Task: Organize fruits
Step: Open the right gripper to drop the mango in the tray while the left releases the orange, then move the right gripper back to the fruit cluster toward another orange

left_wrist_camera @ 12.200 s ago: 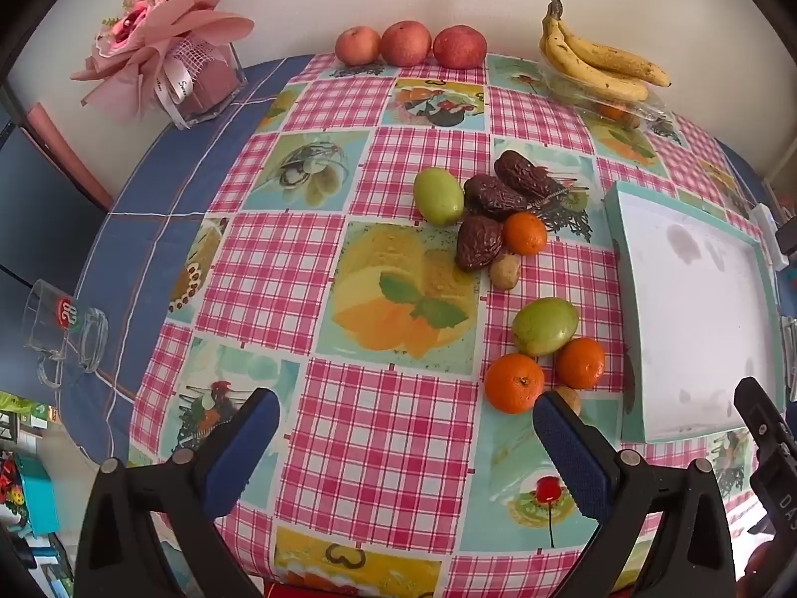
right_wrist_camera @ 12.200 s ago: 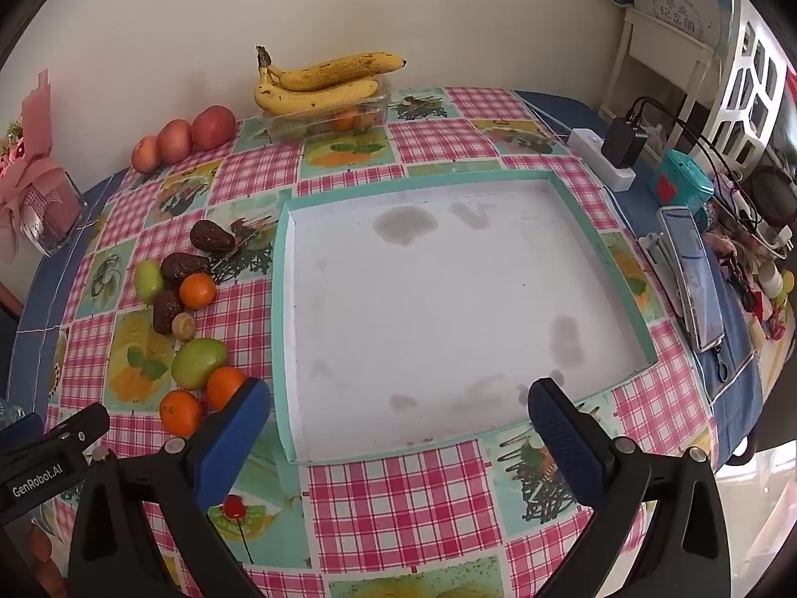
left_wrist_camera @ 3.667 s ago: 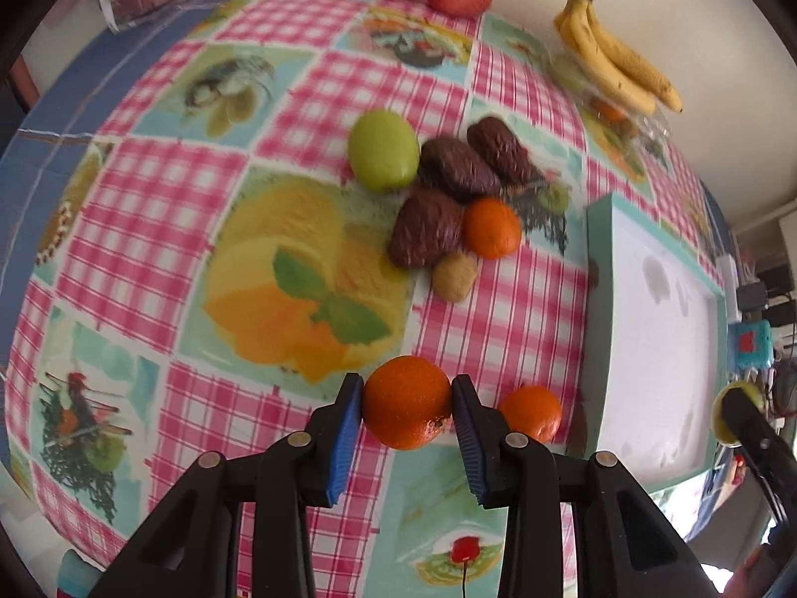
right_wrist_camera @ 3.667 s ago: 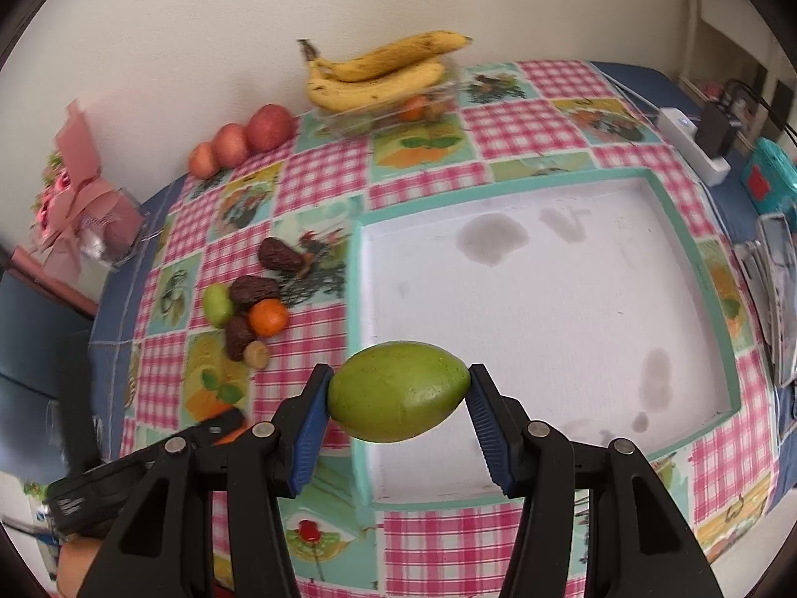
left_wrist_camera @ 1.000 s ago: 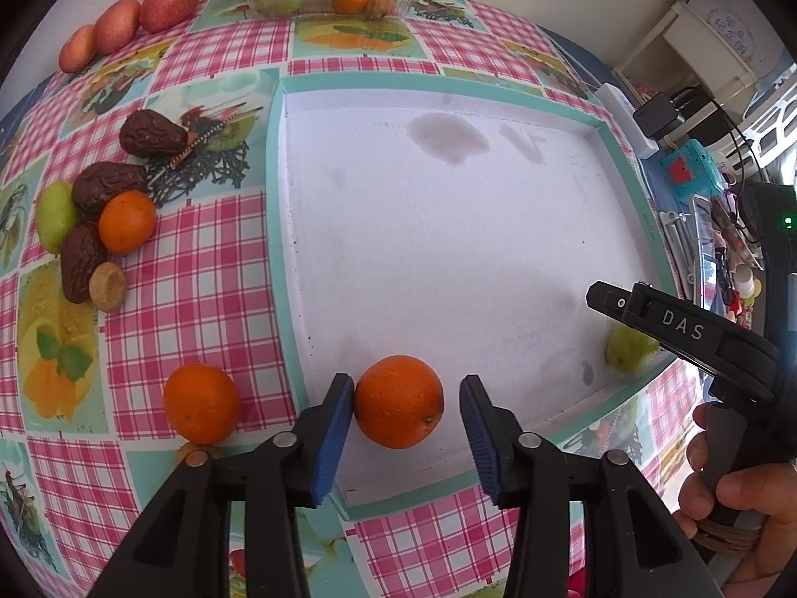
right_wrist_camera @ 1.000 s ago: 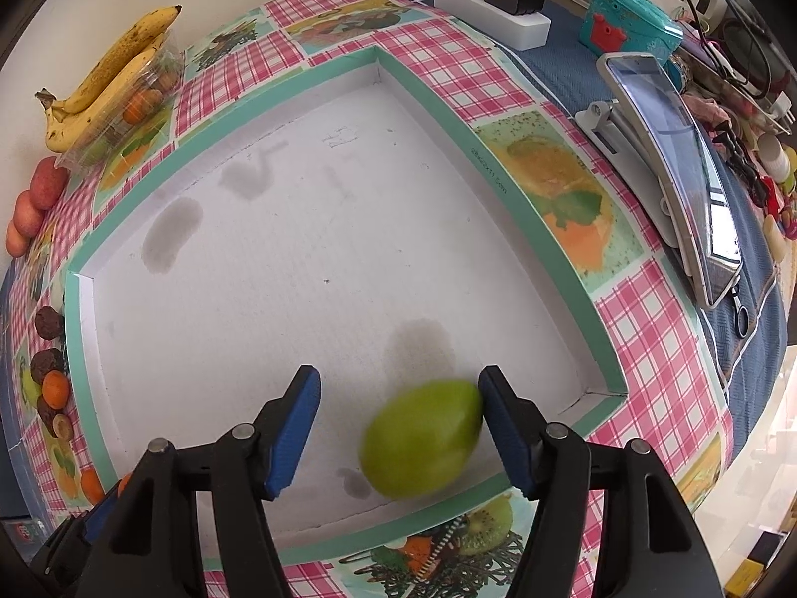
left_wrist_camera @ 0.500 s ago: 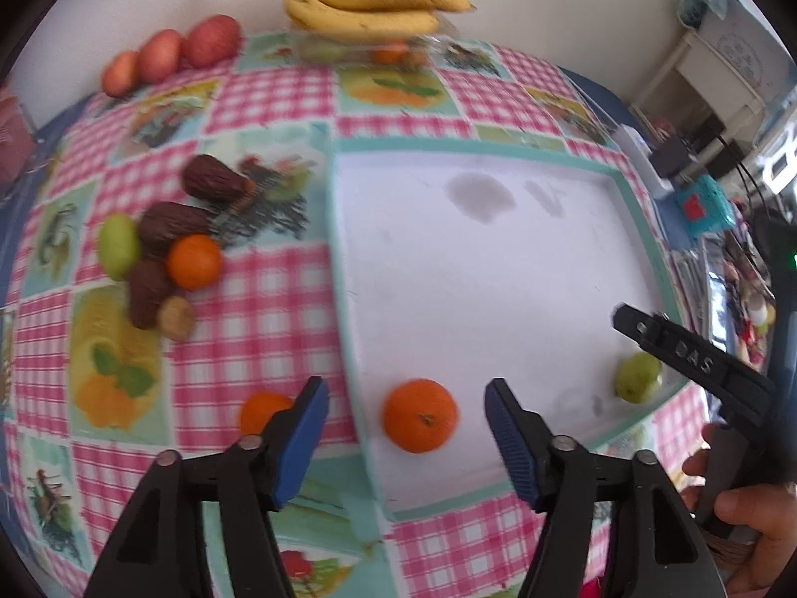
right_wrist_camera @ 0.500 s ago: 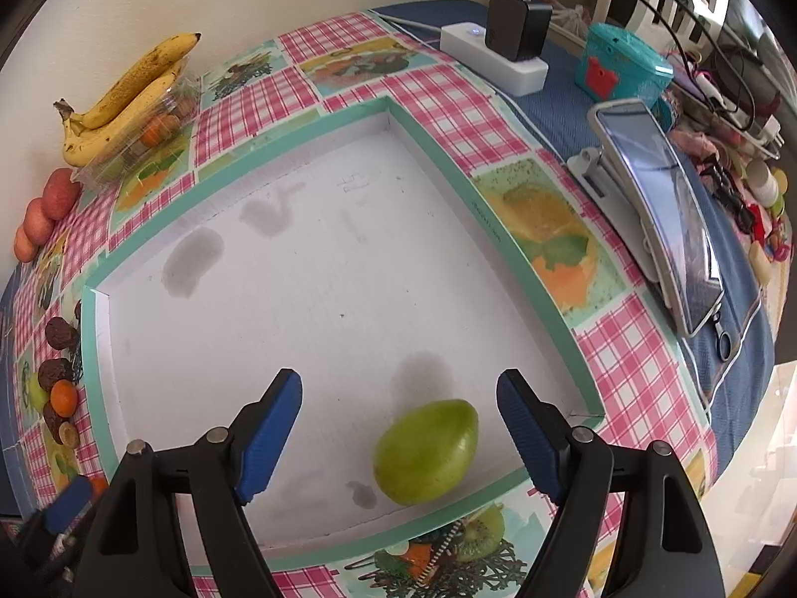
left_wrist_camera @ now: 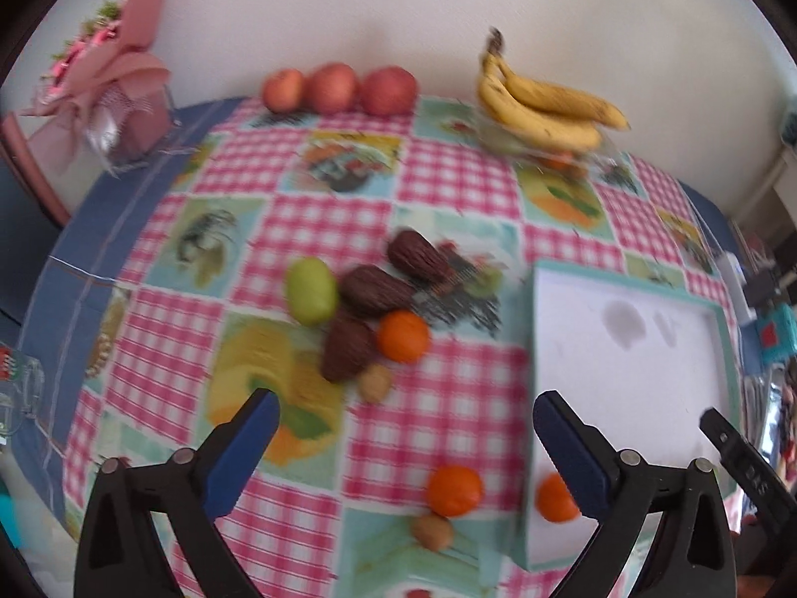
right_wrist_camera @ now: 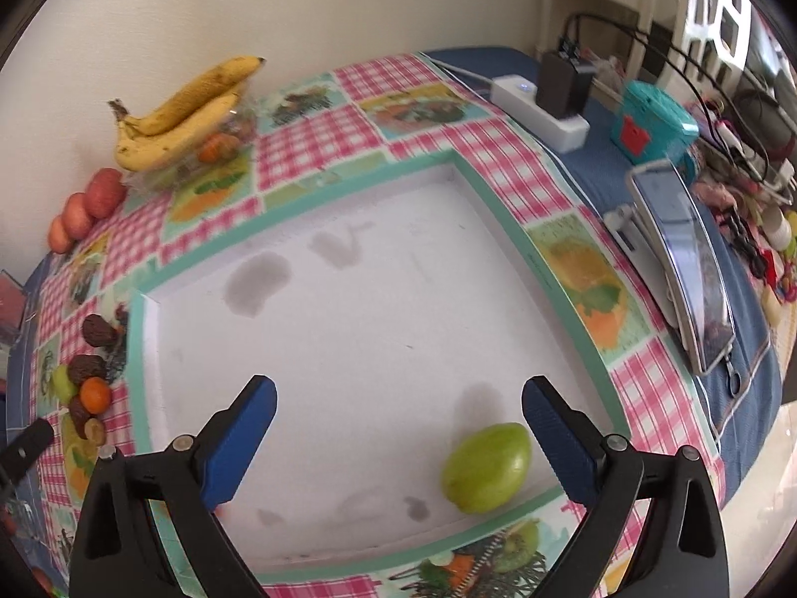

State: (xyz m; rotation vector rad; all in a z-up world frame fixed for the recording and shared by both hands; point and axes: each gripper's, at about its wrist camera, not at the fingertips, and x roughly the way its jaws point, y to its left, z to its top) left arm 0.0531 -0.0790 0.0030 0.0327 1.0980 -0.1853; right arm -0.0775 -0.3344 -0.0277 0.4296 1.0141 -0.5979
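My left gripper (left_wrist_camera: 406, 436) is open and empty above the checked tablecloth. Behind its right finger an orange (left_wrist_camera: 553, 498) lies in the near left corner of the white tray (left_wrist_camera: 647, 364). Another orange (left_wrist_camera: 454, 491) and a small brown fruit (left_wrist_camera: 431, 531) rest on the cloth beside the tray. Farther off sit a green fruit (left_wrist_camera: 311, 290), brown fruits (left_wrist_camera: 374, 290), an orange (left_wrist_camera: 402, 336) and a small brown fruit (left_wrist_camera: 374, 381). My right gripper (right_wrist_camera: 398, 428) is open over the tray (right_wrist_camera: 319, 359). A green mango (right_wrist_camera: 486, 467) lies in the tray's near right corner.
Bananas on a clear box (left_wrist_camera: 543, 107) and three red apples (left_wrist_camera: 338, 88) stand by the wall. A pink bouquet (left_wrist_camera: 107, 94) is at the back left, a glass mug (left_wrist_camera: 17, 393) at the left edge. A power strip (right_wrist_camera: 540, 104), teal box (right_wrist_camera: 652, 117) and phone (right_wrist_camera: 690, 264) lie right of the tray.
My left gripper swung left away from the orange it left in the tray and now faces the fruit cluster. My right gripper drew back a little from the mango.
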